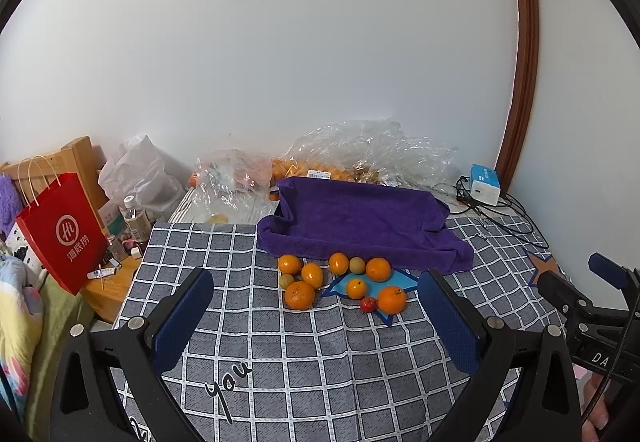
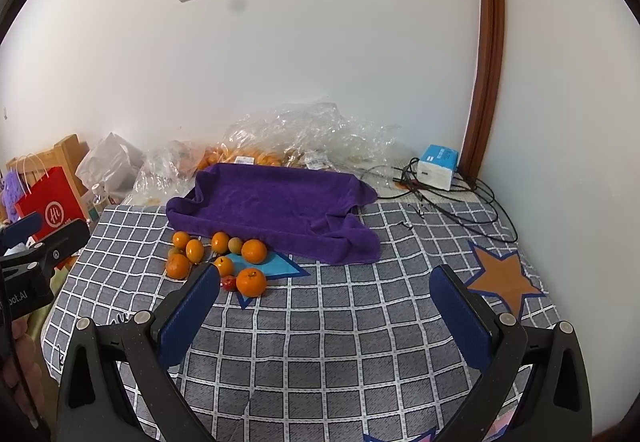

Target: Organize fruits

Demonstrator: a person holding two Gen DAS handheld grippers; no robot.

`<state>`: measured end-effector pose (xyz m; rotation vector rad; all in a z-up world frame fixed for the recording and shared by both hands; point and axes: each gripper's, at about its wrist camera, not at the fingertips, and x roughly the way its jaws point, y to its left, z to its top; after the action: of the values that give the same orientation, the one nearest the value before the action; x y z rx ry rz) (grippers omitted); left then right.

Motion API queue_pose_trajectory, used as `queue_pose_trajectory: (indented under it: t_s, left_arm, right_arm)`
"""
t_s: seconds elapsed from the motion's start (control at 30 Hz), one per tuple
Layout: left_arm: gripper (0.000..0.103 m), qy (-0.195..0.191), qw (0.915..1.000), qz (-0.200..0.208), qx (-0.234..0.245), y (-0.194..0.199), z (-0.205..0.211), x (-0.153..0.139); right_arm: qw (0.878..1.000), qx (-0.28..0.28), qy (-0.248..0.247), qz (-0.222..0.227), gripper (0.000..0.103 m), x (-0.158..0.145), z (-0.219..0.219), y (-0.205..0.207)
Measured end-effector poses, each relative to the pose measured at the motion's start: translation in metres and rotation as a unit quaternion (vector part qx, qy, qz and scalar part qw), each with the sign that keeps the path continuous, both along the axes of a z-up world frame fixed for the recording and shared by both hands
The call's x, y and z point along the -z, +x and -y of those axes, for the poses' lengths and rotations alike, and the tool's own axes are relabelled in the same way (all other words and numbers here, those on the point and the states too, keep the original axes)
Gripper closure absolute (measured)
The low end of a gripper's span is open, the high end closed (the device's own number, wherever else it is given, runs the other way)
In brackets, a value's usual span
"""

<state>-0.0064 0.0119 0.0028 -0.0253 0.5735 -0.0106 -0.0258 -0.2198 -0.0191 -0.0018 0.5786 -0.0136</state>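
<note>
Surveying from left to right, with the purple towel taken as landmark throughout.

Far left of the towel: red paper bag, standing upright beside the checked cloth; not part of the task.

Left gripper: jaws spread wide, nothing between the pads, held low above the cloth on the near side of the towel.

Fruit cluster: lying on the cloth just in front of the towel's near edge, toward its left half. Mostly oranges, with two duller greenish-brown fruits and one small red fruit at the near side, touching or just beside the large orange. Several pieces resting on a blue star patch. Round items, so no long axis to line up with.

Right gripper: jaws likewise wide apart and empty, near side of the towel, set toward its right half. In the right wrist view, cluster lying ahead and well left of centre, left pad overlapping its near edge.

Behind the towel: clear plastic bags holding more oranges.

Judged: task not yet begun, towel bare. Cluster squarely ahead of the left gripper, between its jaws' line of sight; left hand the better placed for a first pick. Crowded fruit likely to roll if nudged.
</note>
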Motion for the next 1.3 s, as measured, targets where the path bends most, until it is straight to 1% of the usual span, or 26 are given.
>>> queue_pose_trajectory:
  t_s: [0.27,0.4,0.6,0.67,0.7,0.8,0.9,1.0,1.1,1.17,1.23,1.3]
  left_arm:
    - [0.000,0.002,1.0000,-0.003,-0.004,0.009,-0.004,0.010]
    - [0.000,-0.009,0.9999,-0.013,-0.002,0.018,-0.009,0.019]
    - [0.000,-0.007,0.9997,-0.022,-0.006,0.035,-0.014,0.041]
    - [0.001,-0.002,0.9994,-0.032,-0.008,0.044,-0.016,0.051]
    - [0.003,-0.001,0.9993,-0.035,-0.008,0.047,-0.017,0.055]
    - [0.006,-0.008,0.9988,-0.049,-0.002,0.057,-0.023,0.068]
    - [0.006,0.004,0.9986,-0.053,-0.009,0.065,-0.030,0.081]
    - [0.006,0.007,0.9973,-0.072,-0.009,0.074,-0.037,0.094]
    - [0.006,-0.004,0.9954,-0.095,-0.013,0.084,-0.051,0.111]
    - [0.006,-0.009,0.9944,-0.104,-0.016,0.088,-0.059,0.119]
    - [0.007,-0.010,0.9930,-0.115,-0.022,0.092,-0.068,0.129]
    - [0.007,-0.012,0.9923,-0.121,-0.024,0.094,-0.075,0.135]
  right_arm:
    - [1.000,-0.001,-0.007,0.001,0.000,0.012,-0.007,0.011]
    - [1.000,0.000,-0.004,0.001,0.000,0.019,-0.009,0.019]
    - [1.000,-0.005,-0.019,-0.014,0.000,0.037,-0.015,0.042]
    - [1.000,-0.010,-0.013,-0.025,0.001,0.046,-0.016,0.051]
    - [0.999,-0.014,-0.007,-0.032,0.001,0.051,-0.016,0.057]
    - [0.999,-0.023,0.004,-0.049,0.007,0.064,-0.018,0.070]
    - [0.997,-0.029,0.003,-0.067,0.009,0.079,-0.021,0.084]
    - [0.997,-0.040,-0.001,-0.069,0.013,0.092,-0.025,0.093]
    - [0.995,-0.058,0.006,-0.082,0.020,0.107,-0.031,0.104]
    - [0.993,-0.067,0.011,-0.095,0.029,0.117,-0.035,0.111]
    - [0.991,-0.082,0.013,-0.108,0.035,0.127,-0.042,0.117]
    - [0.988,-0.097,0.012,-0.117,0.038,0.135,-0.050,0.123]
